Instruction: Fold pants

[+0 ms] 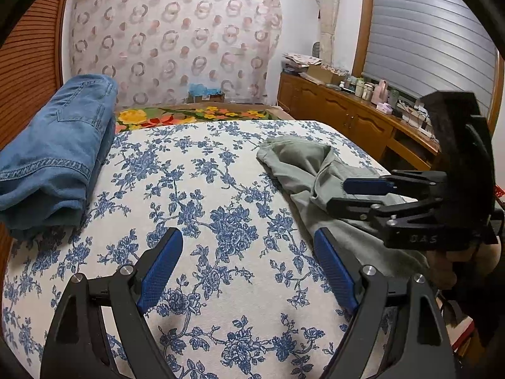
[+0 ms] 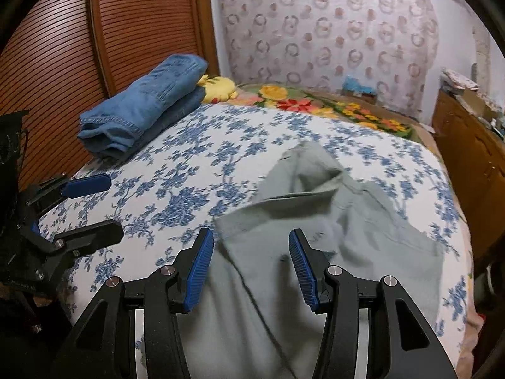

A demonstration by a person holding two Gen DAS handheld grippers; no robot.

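Crumpled grey-green cotton pants (image 2: 331, 221) lying limp, light; waistband hem looks grabbable. Left gripper (image 1: 249, 271), right gripper (image 2: 251, 268) both hovering apart, empty.

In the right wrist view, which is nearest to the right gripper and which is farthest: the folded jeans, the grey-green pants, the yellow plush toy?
From the right gripper:
1. Grey-green pants, crumpled directly below and ahead of the open jaws.
2. Folded jeans, far left, beside the slatted wooden door.
3. Yellow plush toy, just behind the jeans.

Soft indoor light; fisheye bending at edges; right view motion-blurred.
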